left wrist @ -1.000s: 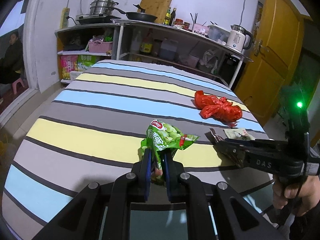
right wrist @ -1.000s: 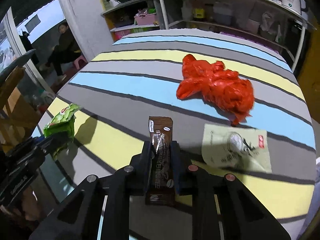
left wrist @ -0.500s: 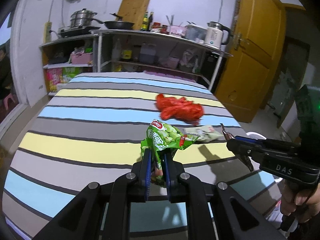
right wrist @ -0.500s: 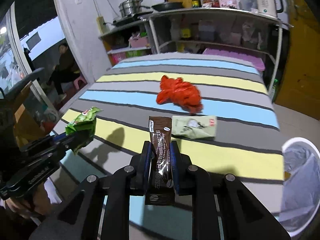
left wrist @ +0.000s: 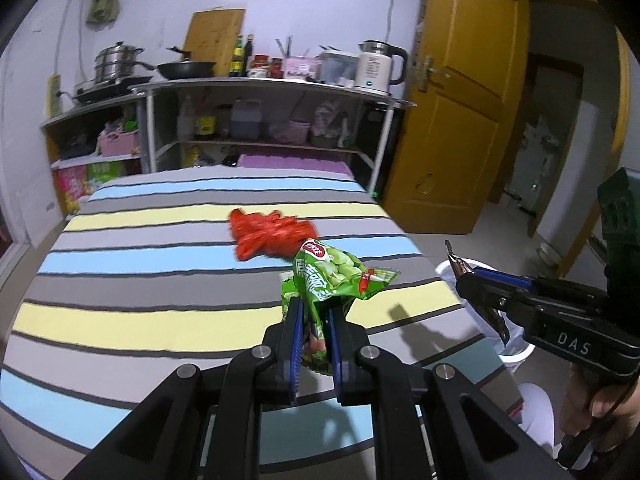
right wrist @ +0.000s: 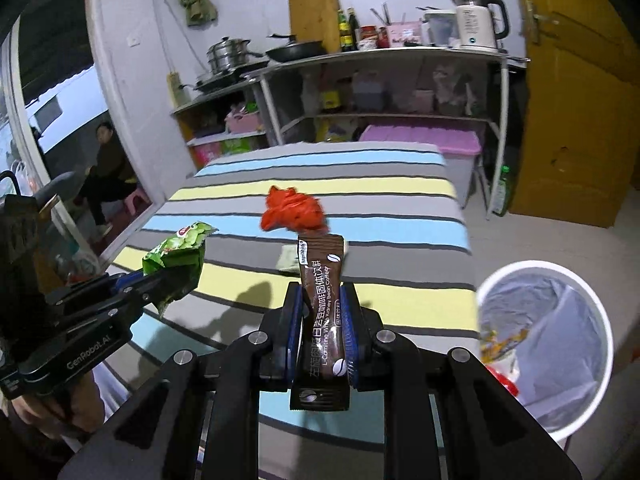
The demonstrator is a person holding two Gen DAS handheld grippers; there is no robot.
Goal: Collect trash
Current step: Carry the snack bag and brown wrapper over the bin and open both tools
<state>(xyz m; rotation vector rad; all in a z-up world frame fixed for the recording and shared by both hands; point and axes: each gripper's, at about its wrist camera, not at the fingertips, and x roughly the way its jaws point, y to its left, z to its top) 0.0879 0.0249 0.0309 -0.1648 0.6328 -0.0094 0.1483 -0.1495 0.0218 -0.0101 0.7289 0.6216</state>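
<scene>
Trash in hand: a green snack packet [left wrist: 332,276] is clamped between the blue pads of the left gripper [left wrist: 314,316], its crumpled top sticking up above the fingers; white characters and a red oval logo are printed on it, not legible. A brown coffee sachet [right wrist: 322,300] is pinched upright by the right gripper [right wrist: 322,320]. "AngelMyth" and "L-Carnitine White Kidney Bean Coffee" are read on it, beside a column of Chinese characters and two coffee-bean marks.

Both tools are held above the near edge of the striped table [right wrist: 384,192]. A crumpled red plastic bag [right wrist: 294,212] and a pale flat packet [right wrist: 288,258] are seen lying on the table. A white bin [right wrist: 544,344] with a clear liner is seen on the floor, right of the table.

"DAS" is marked on the right tool body, "GenRobot.AI" on the left.
</scene>
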